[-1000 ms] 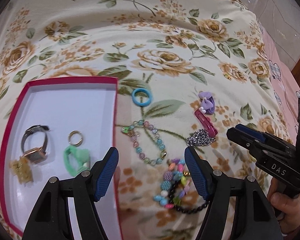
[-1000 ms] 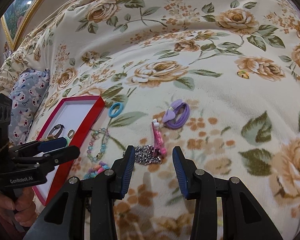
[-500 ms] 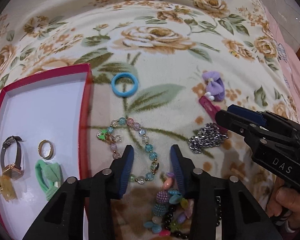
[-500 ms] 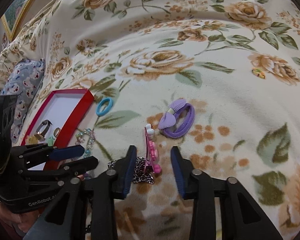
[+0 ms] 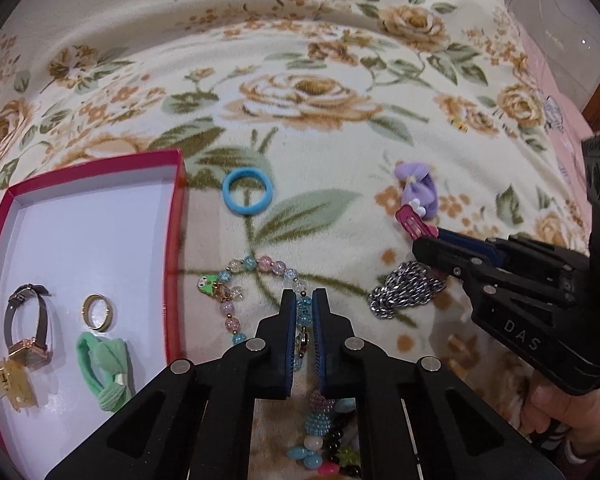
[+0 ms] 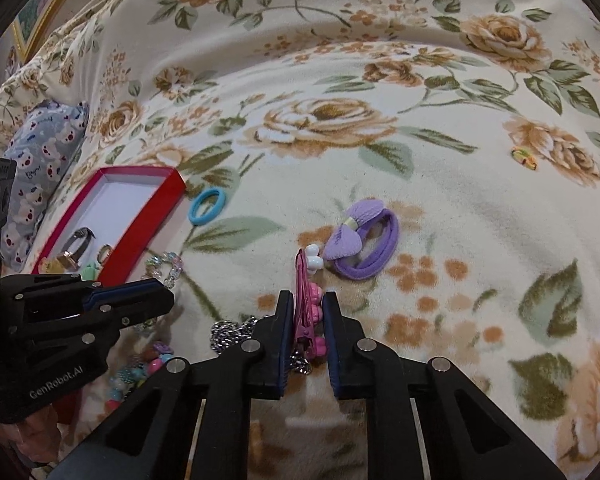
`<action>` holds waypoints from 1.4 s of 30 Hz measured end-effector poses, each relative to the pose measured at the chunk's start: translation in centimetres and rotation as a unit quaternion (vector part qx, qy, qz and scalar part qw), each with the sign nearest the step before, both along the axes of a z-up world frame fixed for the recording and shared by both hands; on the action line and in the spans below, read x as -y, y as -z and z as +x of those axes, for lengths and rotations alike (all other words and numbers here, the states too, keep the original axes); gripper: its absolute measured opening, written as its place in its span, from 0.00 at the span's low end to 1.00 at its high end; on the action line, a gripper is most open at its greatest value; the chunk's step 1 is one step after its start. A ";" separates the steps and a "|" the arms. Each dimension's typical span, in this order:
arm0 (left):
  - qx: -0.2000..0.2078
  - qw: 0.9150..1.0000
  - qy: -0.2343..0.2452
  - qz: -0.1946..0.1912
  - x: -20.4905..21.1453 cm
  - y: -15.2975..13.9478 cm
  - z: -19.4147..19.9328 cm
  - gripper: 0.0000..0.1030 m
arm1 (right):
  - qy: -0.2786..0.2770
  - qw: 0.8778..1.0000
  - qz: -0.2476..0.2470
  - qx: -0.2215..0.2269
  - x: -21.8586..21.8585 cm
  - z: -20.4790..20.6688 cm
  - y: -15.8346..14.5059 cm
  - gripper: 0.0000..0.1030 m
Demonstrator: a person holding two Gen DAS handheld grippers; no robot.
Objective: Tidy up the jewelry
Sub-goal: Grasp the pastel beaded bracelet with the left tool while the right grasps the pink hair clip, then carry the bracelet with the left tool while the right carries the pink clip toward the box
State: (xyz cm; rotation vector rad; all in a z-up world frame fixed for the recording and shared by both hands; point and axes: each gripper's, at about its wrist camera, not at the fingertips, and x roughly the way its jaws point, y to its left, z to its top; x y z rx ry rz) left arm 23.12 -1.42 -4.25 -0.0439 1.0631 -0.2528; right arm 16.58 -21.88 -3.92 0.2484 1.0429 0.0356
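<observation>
My left gripper (image 5: 302, 300) is shut on the pastel bead bracelet (image 5: 236, 280), which lies on the floral blanket right of the red tray (image 5: 176, 240). My right gripper (image 6: 305, 300) is closed around the pink hair clip (image 6: 305, 280), jaws nearly touching it. The tray holds a watch (image 5: 28, 320), a gold ring (image 5: 96, 311), a green bow tie (image 5: 104, 368) and a yellow clip (image 5: 10, 384). A silver chain (image 5: 404, 294), a blue ring band (image 5: 246, 192) and a purple bow hair tie (image 6: 360, 240) lie on the blanket.
A colourful bead bracelet with black beads (image 5: 324, 432) lies under the left gripper. A small yellow-green item (image 6: 524, 157) sits far right on the blanket. A blue patterned pillow (image 6: 40, 176) lies behind the tray.
Both grippers moved forward and down and closed: the left onto the pastel bead bracelet, the right around the pink hair clip.
</observation>
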 end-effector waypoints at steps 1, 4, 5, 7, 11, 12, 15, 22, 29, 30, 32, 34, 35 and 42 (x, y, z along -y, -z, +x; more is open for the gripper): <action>0.005 1.000 -0.001 -0.005 -0.2 -0.3 -0.3 0.06 | 0.003 1.000 0.003 0.005 0.0 -0.2 -0.4 0.14; 0.012 1.000 -0.006 -0.025 -1.2 -1.3 -1.0 0.06 | 0.007 1.000 0.014 0.017 0.1 -0.9 -1.4 0.14; 0.015 0.999 -0.009 -0.036 -1.6 -1.7 -1.4 0.06 | 0.008 1.000 0.017 0.020 0.0 -1.1 -1.8 0.14; 0.022 0.999 -0.013 -0.046 -2.2 -2.4 -2.1 0.06 | 0.010 0.999 0.025 0.027 0.0 -1.5 -2.4 0.14; 0.035 0.997 -0.017 -0.062 -3.5 -3.9 -3.5 0.06 | 0.010 0.999 0.034 0.039 -0.3 -2.2 -3.7 0.14; 0.038 0.997 -0.018 -0.063 -3.7 -4.2 -3.9 0.06 | 0.009 0.998 0.035 0.042 -0.4 -2.3 -4.0 0.14; 0.043 0.996 -0.020 -0.072 -4.4 -5.2 -5.1 0.06 | 0.003 0.998 0.036 0.049 -1.1 -2.7 -4.8 0.14; 0.068 0.994 -0.031 -0.083 -6.5 -7.6 -7.8 0.06 | -0.013 0.997 0.042 0.064 -2.9 -3.0 -6.3 0.14; 0.080 0.991 -0.053 -0.090 -8.9 -8.9 -10.4 0.06 | -0.037 0.996 0.050 0.071 -5.7 -3.0 -6.9 0.14; 0.082 0.991 -0.056 -0.090 -9.3 -9.0 -10.7 0.06 | -0.041 0.995 0.052 0.071 -6.1 -3.0 -7.0 0.14; 0.083 0.990 -0.065 -0.090 -10.0 -9.1 -11.3 0.06 | -0.050 0.995 0.053 0.072 -7.1 -2.9 -7.1 0.14; 0.084 0.990 -0.072 -0.090 -10.6 -9.2 -11.7 0.06 | -0.061 0.994 0.055 0.072 -8.1 -2.9 -7.1 0.14; 0.085 0.989 -0.075 -0.090 -10.9 -9.2 -12.0 0.06 | -0.065 0.994 0.056 0.072 -8.5 -2.8 -7.1 0.14; 0.082 0.988 -0.100 -0.088 -13.2 -9.2 -13.5 0.06 | -0.096 0.991 0.065 0.070 -11.6 -2.3 -6.9 0.14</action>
